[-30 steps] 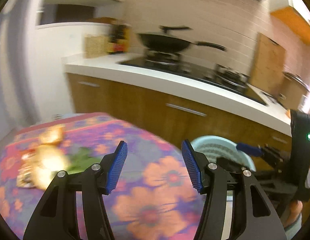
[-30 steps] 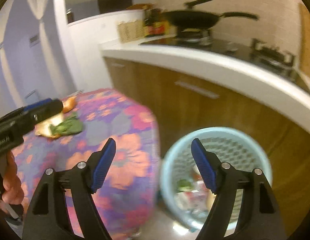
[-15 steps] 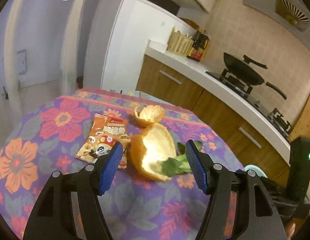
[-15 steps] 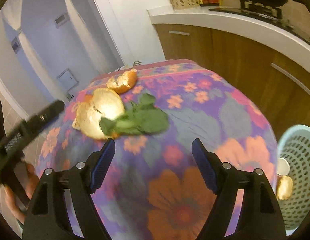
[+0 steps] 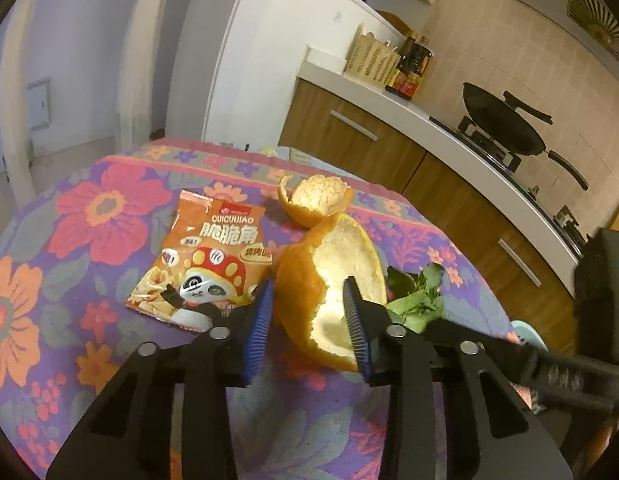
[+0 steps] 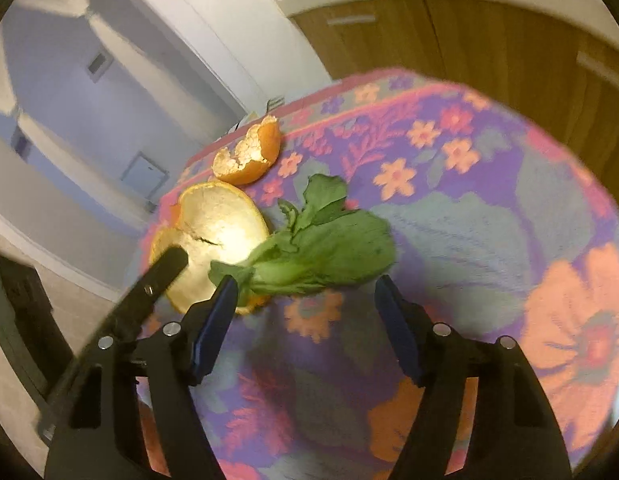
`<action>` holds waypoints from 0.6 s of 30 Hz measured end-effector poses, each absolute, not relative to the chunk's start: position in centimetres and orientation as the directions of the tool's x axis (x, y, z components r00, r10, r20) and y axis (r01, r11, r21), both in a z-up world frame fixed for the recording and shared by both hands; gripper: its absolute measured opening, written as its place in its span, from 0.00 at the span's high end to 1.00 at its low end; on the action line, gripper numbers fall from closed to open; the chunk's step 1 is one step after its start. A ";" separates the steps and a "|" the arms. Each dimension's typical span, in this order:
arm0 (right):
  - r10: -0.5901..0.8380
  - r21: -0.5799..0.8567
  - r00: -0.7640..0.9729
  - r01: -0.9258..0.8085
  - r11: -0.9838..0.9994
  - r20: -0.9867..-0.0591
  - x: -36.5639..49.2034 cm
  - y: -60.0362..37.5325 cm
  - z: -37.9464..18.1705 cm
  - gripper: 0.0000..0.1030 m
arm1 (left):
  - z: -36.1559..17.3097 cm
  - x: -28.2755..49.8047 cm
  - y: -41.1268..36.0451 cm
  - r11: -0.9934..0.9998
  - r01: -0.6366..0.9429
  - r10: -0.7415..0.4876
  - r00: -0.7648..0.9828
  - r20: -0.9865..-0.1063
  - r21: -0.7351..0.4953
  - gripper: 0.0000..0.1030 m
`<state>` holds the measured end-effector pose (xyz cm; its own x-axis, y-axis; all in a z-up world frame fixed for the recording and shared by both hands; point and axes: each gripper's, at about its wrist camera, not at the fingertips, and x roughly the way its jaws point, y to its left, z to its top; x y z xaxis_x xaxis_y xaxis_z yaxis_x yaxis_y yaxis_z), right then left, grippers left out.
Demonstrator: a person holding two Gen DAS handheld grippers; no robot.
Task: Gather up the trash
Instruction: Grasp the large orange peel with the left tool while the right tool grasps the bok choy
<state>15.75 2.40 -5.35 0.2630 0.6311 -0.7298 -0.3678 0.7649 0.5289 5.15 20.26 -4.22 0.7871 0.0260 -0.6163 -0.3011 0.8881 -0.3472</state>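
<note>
- Since 0.5 s ago: left claw [image 5: 309,320] has closed in on the large orange peel [image 5: 329,276]; fingers now straddle the peel's near wall, gap narrower. Right claw [image 6: 305,320] moved up to the green leaf [image 6: 321,248], which sat well ahead of it before.
- Left wrist view: left claw partly open, blue pads on either side of the peel wall; can't tell if they touch it yet. Peel sits on the flowered counter [image 5: 89,240].
- Snack bag [image 5: 207,264] lies flat at 10 o'clock from the claw, just beside the peel. Small orange peel [image 5: 315,204] at 12 o'clock, behind the large one. Green leaf [image 5: 415,296] at 2 o'clock, touching the large peel's right side. Right claw's body enters from 3 o'clock.
- Right wrist view: right claw wide open, holding nothing. Leaf lies just ahead between the fingertips, stem end by the left finger [image 6: 217,320].
- Large orange peel [image 6: 217,236] at 11 o'clock, under the leaf's stem end. Small orange peel [image 6: 249,156] at 12 o'clock, farther back. Left claw's finger [image 6: 161,276] rests over the large peel at 10 o'clock.
</note>
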 end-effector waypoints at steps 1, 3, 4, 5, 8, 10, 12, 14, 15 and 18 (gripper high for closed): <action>0.642 0.552 0.246 -0.349 0.758 -0.726 16.3 2.5 -5.6 0.35 | -4.4 5.1 20.5 0.883 -0.306 0.021 0.783 -0.621 -0.355 0.74; 0.659 0.585 0.229 -0.318 0.746 -0.717 17.2 2.7 -6.0 0.35 | -4.8 5.2 20.8 0.875 -0.312 0.010 0.777 -0.629 -0.371 0.80; 0.658 0.587 0.234 -0.309 0.748 -0.715 17.6 2.9 -5.9 0.36 | -5.0 5.2 20.9 0.872 -0.317 0.012 0.776 -0.631 -0.373 0.81; 0.656 0.586 0.236 -0.305 0.750 -0.717 17.9 3.2 -5.9 0.36 | -5.1 5.2 21.0 0.869 -0.323 0.014 0.773 -0.635 -0.374 0.82; 0.647 0.580 0.241 -0.296 0.759 -0.723 18.6 4.1 -5.8 0.35 | -5.4 5.2 21.2 0.864 -0.335 0.018 0.766 -0.642 -0.375 0.84; 0.636 0.570 0.247 -0.289 0.769 -0.732 19.0 4.8 -5.8 0.35 | -5.4 5.1 21.2 0.864 -0.329 0.013 0.772 -0.636 -0.382 0.84; 0.618 0.554 0.263 -0.280 0.784 -0.741 19.1 5.3 -5.7 0.35 | -5.4 5.1 21.0 0.868 -0.329 0.021 0.772 -0.635 -0.372 0.84; 0.592 0.523 0.271 -0.288 0.802 -0.759 18.9 6.0 -5.6 0.36 | -5.3 5.0 20.7 0.877 -0.333 0.040 0.770 -0.637 -0.347 0.85; 0.574 0.498 0.275 -0.301 0.813 -0.771 19.0 6.4 -5.5 0.45 | -5.3 5.0 20.6 0.879 -0.333 0.046 0.770 -0.636 -0.340 0.85; 0.541 0.448 0.293 -0.328 0.832 -0.788 18.6 6.3 -5.4 0.69 | -5.3 4.9 20.7 0.877 -0.335 0.046 0.772 -0.634 -0.344 0.88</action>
